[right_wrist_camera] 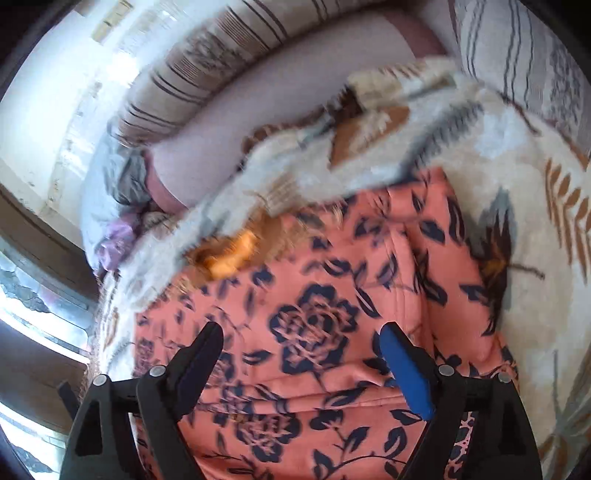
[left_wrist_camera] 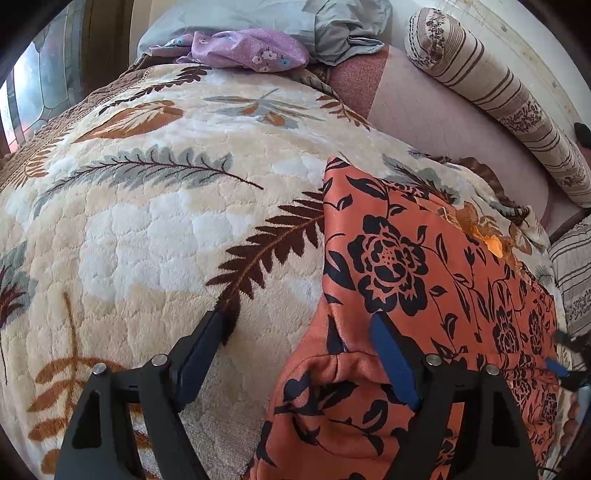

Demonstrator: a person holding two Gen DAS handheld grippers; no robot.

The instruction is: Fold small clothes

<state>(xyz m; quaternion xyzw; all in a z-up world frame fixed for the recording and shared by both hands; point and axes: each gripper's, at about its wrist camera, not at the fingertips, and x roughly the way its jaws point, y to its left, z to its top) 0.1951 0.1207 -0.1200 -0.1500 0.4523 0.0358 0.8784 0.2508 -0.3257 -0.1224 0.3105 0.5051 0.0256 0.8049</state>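
- An orange garment [left_wrist_camera: 424, 280] printed with black roses lies spread on a plush cream blanket [left_wrist_camera: 155, 229] with a leaf pattern, which covers the bed.
- In the left wrist view the garment sits toward the blanket's right side, its far corner [left_wrist_camera: 334, 162] pointing up the bed and a folded hem [left_wrist_camera: 332, 365] bunched at its near end.
- The left gripper [left_wrist_camera: 299, 325] has its fingers spread wide and holds nothing: one finger [left_wrist_camera: 207, 343] is over bare blanket, the other [left_wrist_camera: 391, 354] over the garment's left edge.
- The right gripper [right_wrist_camera: 301, 339] is also wide apart with nothing pinched; both its fingers [right_wrist_camera: 402, 369] hover over the garment [right_wrist_camera: 314, 332], straddling a large rose print.
- The right wrist view is blurred; whether its fingertips touch the cloth I cannot tell.
- At the head of the bed lie a lilac floral cloth [left_wrist_camera: 243, 50] and grey-blue bedding [left_wrist_camera: 325, 26].
- A striped bolster [left_wrist_camera: 491, 85] runs along the bed's right edge, beside a strip of pink sheet [left_wrist_camera: 443, 125].
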